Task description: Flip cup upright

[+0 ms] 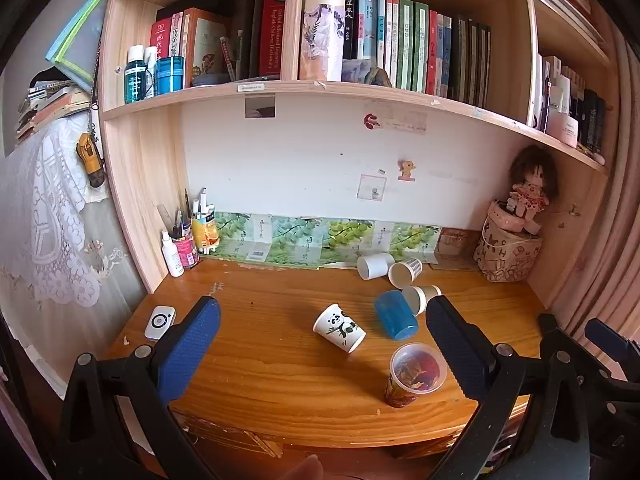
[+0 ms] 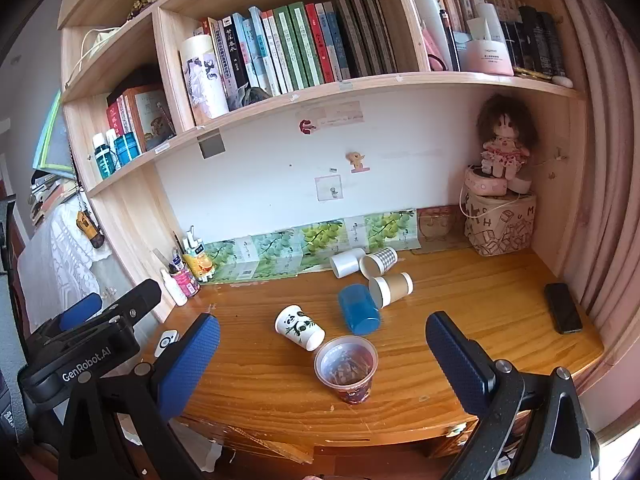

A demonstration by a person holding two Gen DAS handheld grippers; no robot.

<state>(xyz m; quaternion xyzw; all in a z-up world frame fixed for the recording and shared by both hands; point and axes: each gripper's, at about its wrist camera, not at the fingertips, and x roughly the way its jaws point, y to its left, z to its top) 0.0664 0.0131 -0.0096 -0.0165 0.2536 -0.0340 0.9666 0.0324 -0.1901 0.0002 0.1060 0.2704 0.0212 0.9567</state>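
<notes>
Several cups lie on their sides on the wooden desk: a panda cup, a blue cup, a brown paper cup, a checked cup and a white cup. A clear printed cup stands upright near the front. My left gripper and right gripper are both open and empty, held back over the desk's front edge.
A black phone lies at the desk's right. A white device lies at the left. A pen holder and bottles stand back left. A printed box with a doll fills the back right corner. Bookshelves hang above.
</notes>
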